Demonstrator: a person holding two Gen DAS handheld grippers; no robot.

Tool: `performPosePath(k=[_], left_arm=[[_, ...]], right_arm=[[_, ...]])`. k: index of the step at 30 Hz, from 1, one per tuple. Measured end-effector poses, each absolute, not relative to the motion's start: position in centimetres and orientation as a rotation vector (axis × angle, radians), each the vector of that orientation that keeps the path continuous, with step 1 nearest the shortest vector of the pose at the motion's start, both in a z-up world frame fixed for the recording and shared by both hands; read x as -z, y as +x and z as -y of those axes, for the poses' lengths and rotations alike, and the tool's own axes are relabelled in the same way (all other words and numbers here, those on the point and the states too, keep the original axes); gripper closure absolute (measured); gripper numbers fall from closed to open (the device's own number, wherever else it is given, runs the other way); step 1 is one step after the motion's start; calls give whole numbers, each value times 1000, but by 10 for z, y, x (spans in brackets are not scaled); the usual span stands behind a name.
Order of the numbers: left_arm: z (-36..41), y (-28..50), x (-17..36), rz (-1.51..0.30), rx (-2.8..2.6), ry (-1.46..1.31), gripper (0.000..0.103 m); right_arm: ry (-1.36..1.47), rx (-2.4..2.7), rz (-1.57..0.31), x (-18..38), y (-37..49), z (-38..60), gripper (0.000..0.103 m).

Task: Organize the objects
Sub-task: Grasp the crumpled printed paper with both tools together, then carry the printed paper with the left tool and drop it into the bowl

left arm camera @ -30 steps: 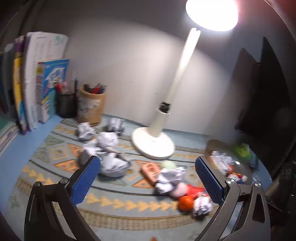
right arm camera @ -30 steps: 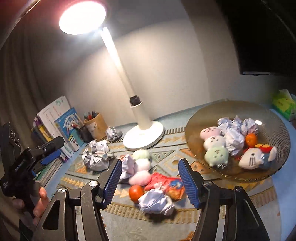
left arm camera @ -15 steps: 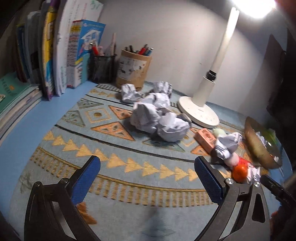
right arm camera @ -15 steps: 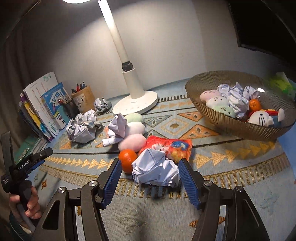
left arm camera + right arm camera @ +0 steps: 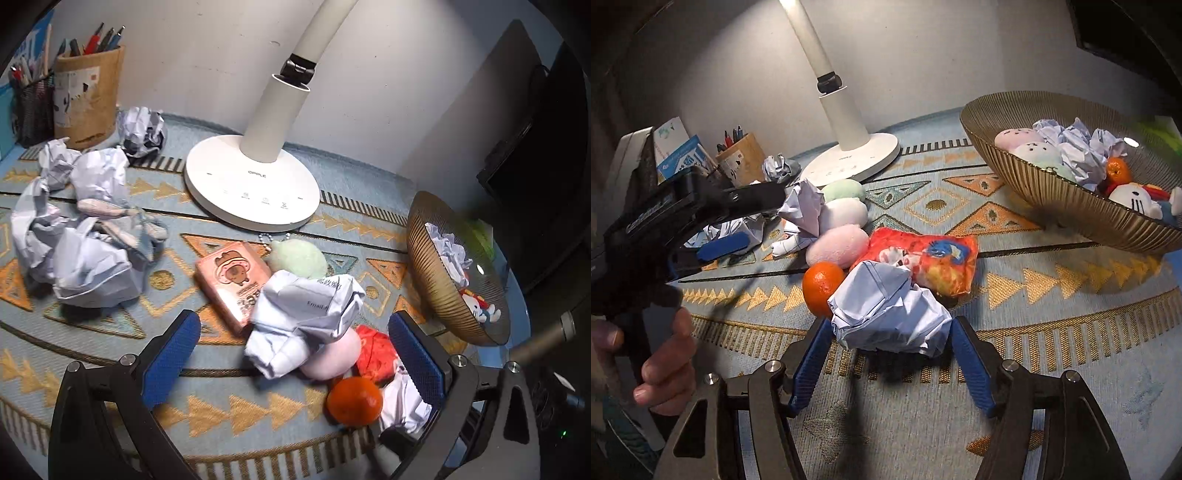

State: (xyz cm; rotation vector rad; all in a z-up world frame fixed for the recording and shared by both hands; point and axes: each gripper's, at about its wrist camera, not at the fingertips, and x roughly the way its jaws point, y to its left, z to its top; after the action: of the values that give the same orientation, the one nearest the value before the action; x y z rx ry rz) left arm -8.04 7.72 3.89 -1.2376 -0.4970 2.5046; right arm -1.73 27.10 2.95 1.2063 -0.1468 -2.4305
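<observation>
On the patterned mat, my right gripper [image 5: 888,334] has its blue pads on either side of a crumpled paper ball [image 5: 890,306]. Its jaws are opening and do not press the ball. Behind the ball lie a tangerine [image 5: 823,282], a red snack packet [image 5: 923,258] and a pink plush [image 5: 836,245]. My left gripper [image 5: 293,321] is open wide just above another crumpled paper [image 5: 306,310], which rests on the pink plush [image 5: 332,354] beside a pink box [image 5: 236,284]. A hand holds the left gripper [image 5: 764,214] at the left of the right wrist view.
A ribbed gold bowl [image 5: 1052,192] at the right holds plush toys, paper balls and a tangerine. The white lamp base [image 5: 251,188] stands behind the pile. More crumpled paper [image 5: 85,254] lies to the left, with a pen cup [image 5: 88,96] and mesh holder [image 5: 31,107] by the wall.
My left gripper swung right and down, from the paper heap to the plush-and-paper pile. My right gripper sank closer, so its pads now flank the near paper ball.
</observation>
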Motion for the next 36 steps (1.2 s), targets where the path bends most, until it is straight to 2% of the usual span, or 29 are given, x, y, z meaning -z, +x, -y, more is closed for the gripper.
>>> performPosePath(k=[2, 3, 5, 8, 9, 10, 11, 18, 31, 36], left_arm=[[-84, -86, -34, 493, -2495, -1249, 4], [-87, -87, -32, 477, -2495, -1252, 11], [-93, -87, -31, 423, -2522, -1237, 17], [-96, -84, -31, 355, -2557, -1211, 34], [-95, -84, -31, 342, -2565, -1201, 45], [-95, -82, -31, 327, -2573, -1191, 49], [-94, -82, -32, 323, -2570, -1186, 49], [-90, -74, -31, 341, -2574, -1142, 51], [-101, -47, -65, 211, -2663, -945, 51], [-128, -44, -110, 207, -2609, -850, 51]], right_arm=[[1222, 2416, 140, -28, -21, -268, 37], [1234, 2411, 130, -27, -21, -266, 37], [1234, 2416, 107, -27, -21, -265, 37], [1234, 2424, 94, -27, -21, -264, 37], [1235, 2431, 91, -28, -22, -264, 39], [1234, 2440, 82, -28, -22, -264, 41], [1232, 2447, 78, -28, -22, -264, 45], [1206, 2465, 85, -31, -21, -266, 52], [964, 2518, 216, -61, 4, -293, 52], [812, 2625, 197, -122, 5, -333, 51]])
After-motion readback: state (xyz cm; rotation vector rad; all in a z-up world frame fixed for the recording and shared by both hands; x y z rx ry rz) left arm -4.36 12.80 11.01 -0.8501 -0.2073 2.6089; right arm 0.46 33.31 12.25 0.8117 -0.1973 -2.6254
